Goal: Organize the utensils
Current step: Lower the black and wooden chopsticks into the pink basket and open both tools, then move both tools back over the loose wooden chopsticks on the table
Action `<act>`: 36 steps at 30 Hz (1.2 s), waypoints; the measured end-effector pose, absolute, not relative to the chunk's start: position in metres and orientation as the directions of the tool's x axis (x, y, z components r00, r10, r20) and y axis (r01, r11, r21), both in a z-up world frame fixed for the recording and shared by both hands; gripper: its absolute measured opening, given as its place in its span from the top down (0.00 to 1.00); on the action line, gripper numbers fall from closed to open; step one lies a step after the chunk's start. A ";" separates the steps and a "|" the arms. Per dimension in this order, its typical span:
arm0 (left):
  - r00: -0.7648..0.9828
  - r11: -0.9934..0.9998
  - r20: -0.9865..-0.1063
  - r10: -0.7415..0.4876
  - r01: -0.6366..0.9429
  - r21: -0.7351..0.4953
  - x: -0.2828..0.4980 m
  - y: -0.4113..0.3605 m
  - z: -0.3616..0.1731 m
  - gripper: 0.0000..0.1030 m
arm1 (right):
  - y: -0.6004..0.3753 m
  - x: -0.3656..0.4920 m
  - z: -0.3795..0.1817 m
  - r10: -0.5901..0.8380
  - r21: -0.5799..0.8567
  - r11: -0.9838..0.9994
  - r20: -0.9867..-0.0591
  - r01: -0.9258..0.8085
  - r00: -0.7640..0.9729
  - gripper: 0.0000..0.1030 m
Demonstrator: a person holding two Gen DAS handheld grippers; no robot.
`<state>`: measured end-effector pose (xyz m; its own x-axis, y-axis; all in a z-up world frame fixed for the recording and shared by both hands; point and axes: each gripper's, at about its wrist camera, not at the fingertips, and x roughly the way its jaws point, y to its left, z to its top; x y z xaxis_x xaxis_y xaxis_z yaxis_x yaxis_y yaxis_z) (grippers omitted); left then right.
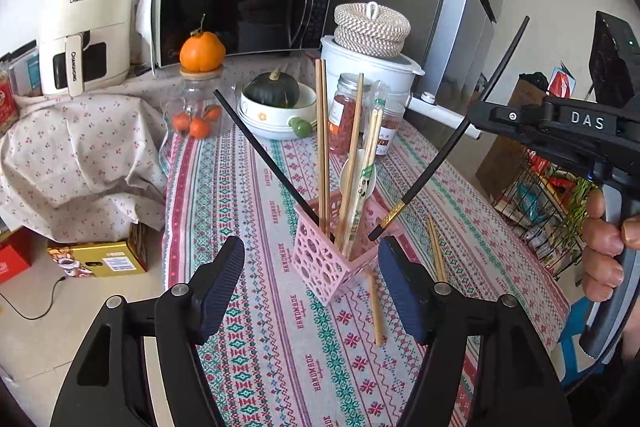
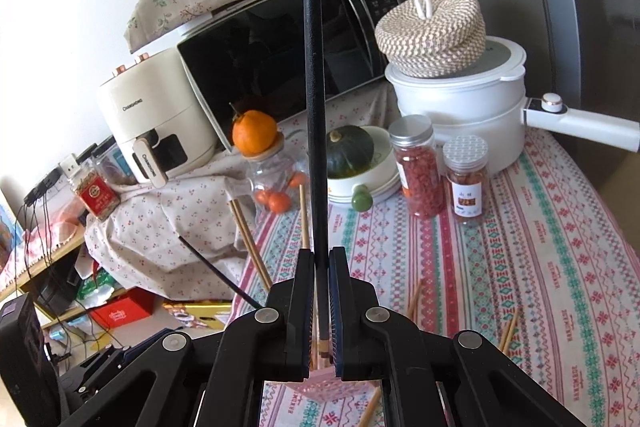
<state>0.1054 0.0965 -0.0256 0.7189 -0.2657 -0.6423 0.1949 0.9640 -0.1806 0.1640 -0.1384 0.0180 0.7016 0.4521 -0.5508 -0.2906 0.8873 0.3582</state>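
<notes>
Left hand-held gripper [image 1: 312, 283]: jaws wide apart, empty, hovering just in front of the pink holder [image 1: 332, 259], one finger to either side of it.
Right hand-held gripper [image 2: 319, 291]: jaws together, clamped on a black chopstick [image 2: 316, 131] partway along its length; in the left view the stick slants down from that gripper, its gold-banded tip at the holder's right rim.
Holder: stands on the worktop [image 1: 256, 339], tilted, a corner toward the left camera; it already carries a second black chopstick [image 1: 256, 147] leaning left, several wooden chopsticks [image 1: 322, 143] and a wrapped pair.
Loose pieces: wooden chopsticks [image 1: 436, 247] lie flat on the cloth right of and in front of the holder.
Handling, chopstick: judged light, stiff and smooth, so it may pivot or slip in a flat clamp; a hold near the middle leaves the tip free to guide in.
Handling, holder: thin perforated plastic, light and top-heavy with long sticks, so a sideways push at the rim would likely tip it; the left fingers could steady its walls.
Room: the mouth is crowded by leaning sticks, with the freest gap on the right side.
Edges: jars [image 2: 420, 171] and a bowl [image 2: 380, 171] stand well behind; the worktop's right edge is near the right hand [image 1: 604, 247], the left edge drops to the floor.
</notes>
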 end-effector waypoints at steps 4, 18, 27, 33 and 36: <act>0.704 0.962 -0.655 -0.272 0.196 -0.189 0.105 0.096 -0.027 0.30 | -0.135 0.173 0.005 0.454 0.372 0.886 -0.576 -0.276 0.680 0.92; 0.613 0.962 -0.742 -0.272 0.198 -0.189 0.108 0.077 -0.048 0.17 | -0.165 0.166 0.005 0.440 0.401 0.886 -0.572 -0.233 0.692 0.26; 0.494 0.967 -0.833 -0.248 0.171 -0.187 0.120 0.064 -0.077 0.16 | -0.193 0.165 -0.021 0.322 0.288 0.943 -0.673 -0.165 0.666 0.12; 0.450 0.970 -0.862 -0.235 0.162 -0.180 0.125 0.054 -0.089 0.13 | -0.204 0.174 -0.059 0.213 0.173 0.977 -0.786 -0.124 0.581 0.12; 0.429 0.971 -0.873 -0.233 0.157 -0.182 0.127 0.051 -0.094 0.13 | -0.210 0.178 -0.078 0.175 0.142 0.984 -0.834 -0.103 0.524 0.12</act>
